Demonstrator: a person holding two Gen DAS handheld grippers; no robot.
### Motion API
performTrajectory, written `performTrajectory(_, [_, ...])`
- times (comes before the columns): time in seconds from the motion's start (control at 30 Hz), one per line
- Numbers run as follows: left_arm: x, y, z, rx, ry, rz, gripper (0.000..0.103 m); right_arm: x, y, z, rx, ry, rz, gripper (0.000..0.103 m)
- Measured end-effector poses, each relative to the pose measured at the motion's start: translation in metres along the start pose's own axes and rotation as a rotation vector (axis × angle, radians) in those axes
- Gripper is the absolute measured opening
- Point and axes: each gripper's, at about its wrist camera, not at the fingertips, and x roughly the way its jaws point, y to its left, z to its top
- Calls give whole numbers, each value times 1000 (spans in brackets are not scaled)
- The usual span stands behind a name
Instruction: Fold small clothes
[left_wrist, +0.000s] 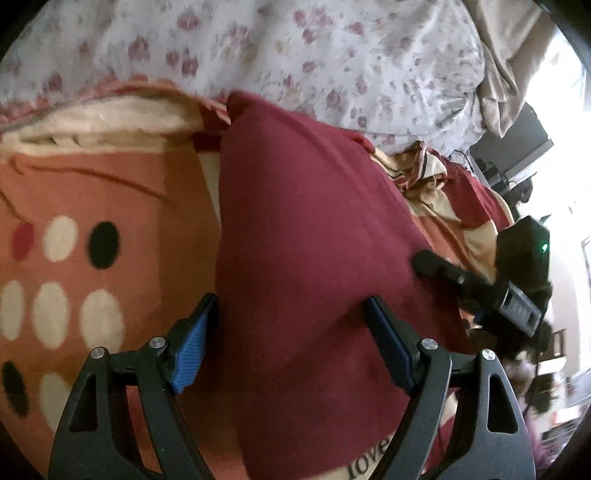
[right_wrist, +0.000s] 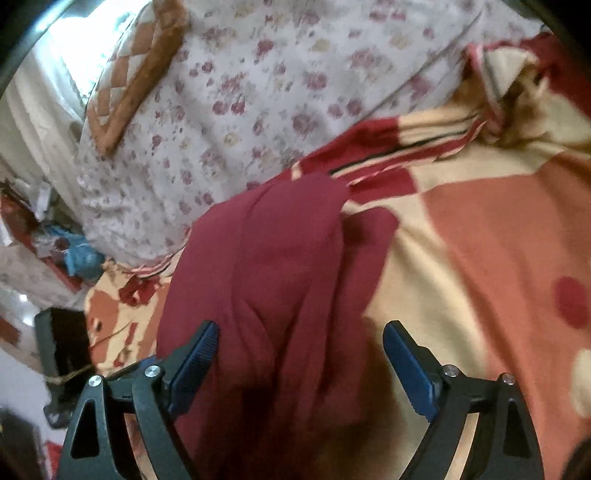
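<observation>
A dark red garment lies on a patterned orange and cream blanket. My left gripper is open, its blue pads spread over the garment's near part. In the right wrist view the same red garment lies bunched in long folds, and my right gripper is open with its jaws on either side of it. The right gripper also shows in the left wrist view, its tip by the garment's right edge.
A white floral quilt lies heaped behind the garment, also in the right wrist view. A brown-edged pillow sits on it. Floor clutter lies beyond the bed's left side.
</observation>
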Motion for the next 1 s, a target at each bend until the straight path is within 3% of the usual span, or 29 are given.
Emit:
performTrajectory(0.13, [14,-1,8,-3,33,-36,91,20,0,1,-24,5,33,86])
performTrajectory(0.17, [16,-6,10,14,42,-28,91,22,1,1,-35,1,37,73])
performTrajectory(0.2, [16,-8,11,24,42,-20,90,23,3,2,-50,9,45,66])
performTrajectory(0.3, [4,-19,7,70,11,-3,69,15,17,4,-102,19,24,53])
performTrajectory(0.33, [-2,-21,6,86,1,4,63,11,21,4,-111,22,25,51])
performTrajectory(0.47, [-44,-31,-11,88,5,-17,61,-16,47,-1,-132,37,110,47])
performTrajectory(0.63, [-105,-42,-67,114,-7,34,62,-36,77,-37,-166,108,175,47])
performTrajectory(0.73, [-100,-30,-105,74,38,91,61,-28,82,-72,-175,154,110,48])
performTrajectory(0.83, [-85,-21,-123,87,60,168,64,-16,84,-91,-243,186,-35,61])
performTrajectory(1.0, [-106,-33,-121,113,-15,201,65,-64,108,-90,-348,48,-139,64])
